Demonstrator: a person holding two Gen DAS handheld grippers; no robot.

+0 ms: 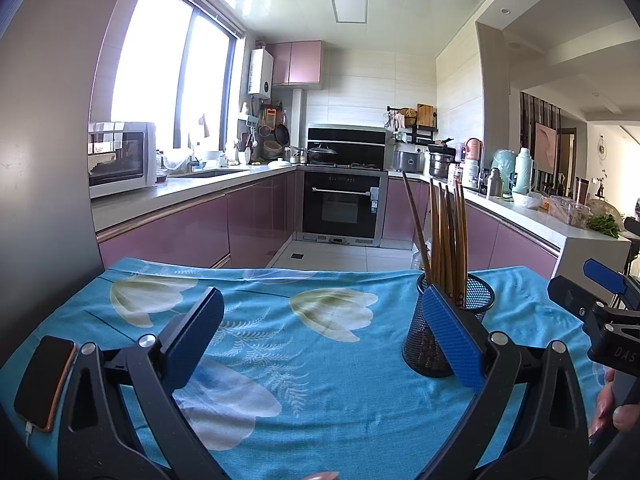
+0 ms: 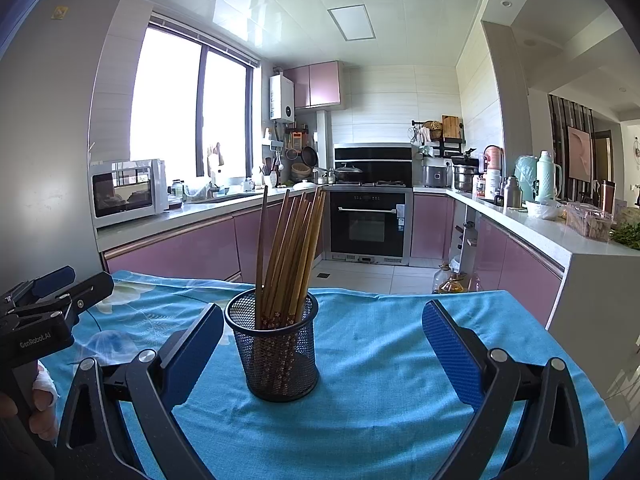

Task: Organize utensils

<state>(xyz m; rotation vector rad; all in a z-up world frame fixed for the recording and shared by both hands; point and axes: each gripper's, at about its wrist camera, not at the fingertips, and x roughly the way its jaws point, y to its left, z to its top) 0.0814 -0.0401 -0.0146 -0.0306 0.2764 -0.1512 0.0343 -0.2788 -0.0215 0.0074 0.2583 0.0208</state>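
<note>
A black mesh holder (image 2: 276, 350) stands upright on the blue flowered cloth (image 2: 380, 380), with several brown wooden chopsticks (image 2: 292, 256) leaning in it. My right gripper (image 2: 322, 346) is open and low over the cloth, and the holder sits just inside its left finger, untouched. In the left wrist view the same holder (image 1: 436, 332) and chopsticks (image 1: 446, 236) stand behind the right finger of my left gripper (image 1: 324, 338), which is open with only cloth (image 1: 320, 360) between its fingers. The right gripper (image 1: 608, 312) shows at the right edge there.
A phone (image 1: 44, 382) with a cable lies on the cloth at the near left. A grey fridge wall (image 1: 44, 140) rises at the left. Beyond the table's far edge lie the kitchen floor, the pink cabinets and an oven (image 2: 370, 224). Oil bottles (image 2: 450, 280) stand on the floor.
</note>
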